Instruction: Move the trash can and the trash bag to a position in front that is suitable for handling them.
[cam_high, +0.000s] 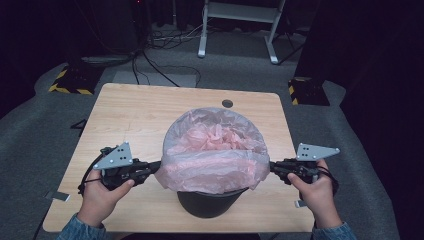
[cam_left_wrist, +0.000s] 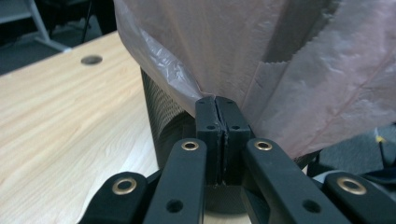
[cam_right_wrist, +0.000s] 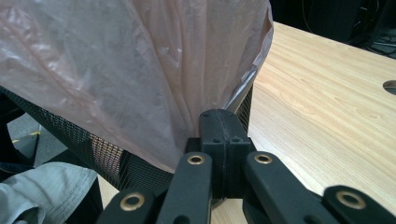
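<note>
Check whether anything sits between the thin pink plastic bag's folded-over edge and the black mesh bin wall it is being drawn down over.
Nothing visible does. The pink plastic bag is pinched at opposite sides by the left gripper and right gripper, and the black mesh bin below its edge is bare.

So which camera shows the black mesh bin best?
The right gripper view: the black mesh bin shows its weave clearly beneath the pink bag. The left gripper view catches a dim strip; the high view shows just its dark base.
</note>
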